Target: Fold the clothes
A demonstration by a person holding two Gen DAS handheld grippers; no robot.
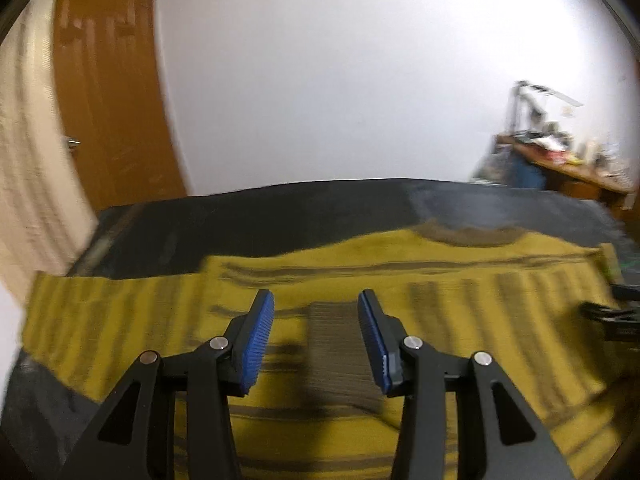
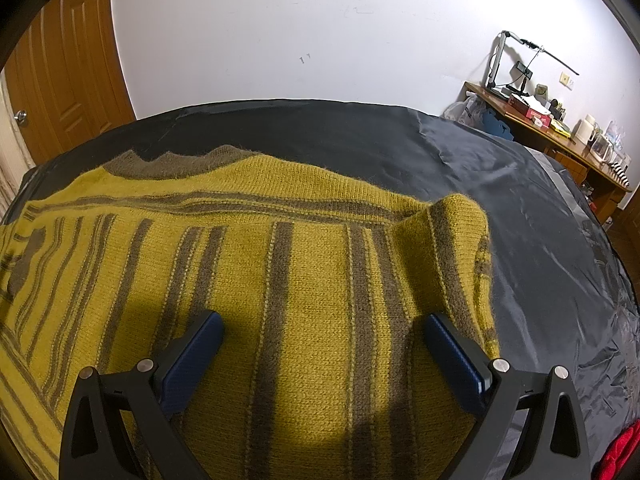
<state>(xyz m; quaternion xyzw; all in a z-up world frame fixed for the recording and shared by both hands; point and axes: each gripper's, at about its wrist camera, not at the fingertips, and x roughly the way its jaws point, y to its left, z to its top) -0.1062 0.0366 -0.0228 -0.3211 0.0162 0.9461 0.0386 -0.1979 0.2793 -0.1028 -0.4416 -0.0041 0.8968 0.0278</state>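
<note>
A mustard-yellow knitted sweater (image 2: 304, 280) with brown stripes lies spread on a dark sheet (image 2: 500, 184). Its brown collar (image 2: 172, 164) lies at the far side. One part is folded over into a raised hump (image 2: 456, 232) at the right. My right gripper (image 2: 320, 332) is open just above the sweater, holding nothing. In the left wrist view the sweater (image 1: 440, 280) is blurred by motion. My left gripper (image 1: 316, 320) is open over it and empty. The right gripper's black tip (image 1: 608, 312) shows at the right edge.
A brown wooden door (image 2: 68, 68) stands at the far left beside a white wall. A wooden desk (image 2: 560, 136) with clutter and a lamp stands at the far right. Something red (image 2: 620, 452) lies at the lower right on the sheet.
</note>
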